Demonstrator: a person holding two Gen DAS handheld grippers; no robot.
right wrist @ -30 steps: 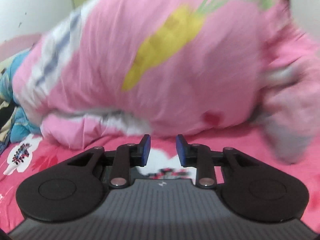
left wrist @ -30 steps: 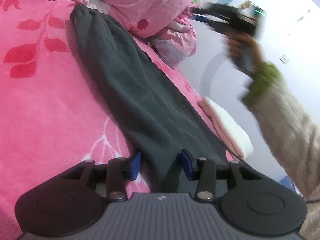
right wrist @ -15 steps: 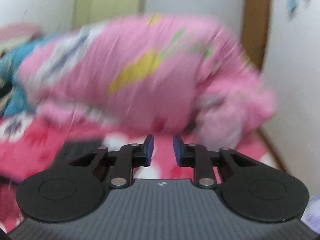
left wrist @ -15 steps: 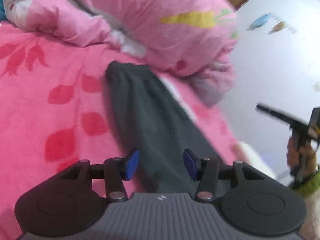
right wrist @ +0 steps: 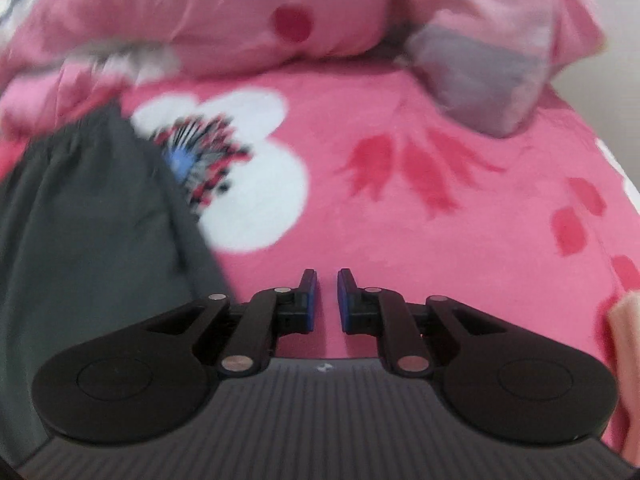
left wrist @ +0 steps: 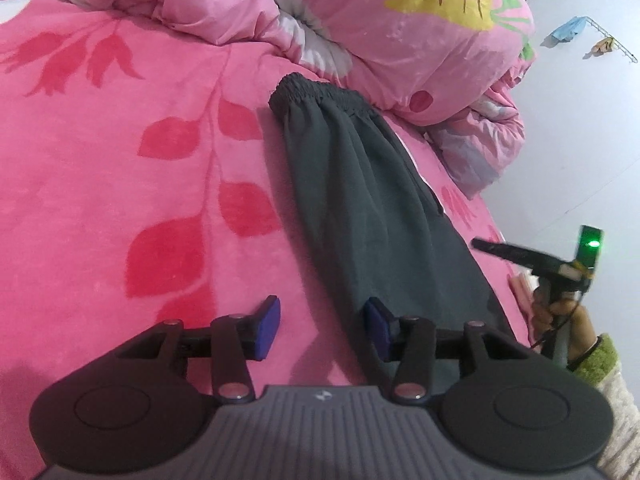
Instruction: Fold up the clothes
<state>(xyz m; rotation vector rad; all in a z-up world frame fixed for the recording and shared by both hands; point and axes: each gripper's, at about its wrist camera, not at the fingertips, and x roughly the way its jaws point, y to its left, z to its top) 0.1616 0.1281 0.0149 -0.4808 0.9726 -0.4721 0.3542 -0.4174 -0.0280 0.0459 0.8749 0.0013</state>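
Note:
Dark grey trousers (left wrist: 360, 200) lie stretched out on the pink flowered blanket (left wrist: 120, 160), elastic waistband (left wrist: 316, 92) at the far end by the duvet. My left gripper (left wrist: 322, 322) hovers open over the near part of the trousers' left edge, pads clear of the cloth. My right gripper (right wrist: 323, 280) is low over bare blanket just right of the trousers (right wrist: 80, 220). Its jaws are closing, with a narrow gap and nothing between them. In the left wrist view the right gripper (left wrist: 480, 245) shows at the trousers' right edge, held by a hand (left wrist: 560, 312).
A bulky pink duvet (left wrist: 400, 32) with a carrot print is heaped at the far end of the bed. A folded pale pink cloth (right wrist: 624, 340) lies at the right bed edge. A white wall (left wrist: 580, 140) runs along the right side.
The right gripper has dropped from up by the duvet to just above the blanket, and its jaws have narrowed. The left gripper's jaws have widened and its view has swung along the trousers.

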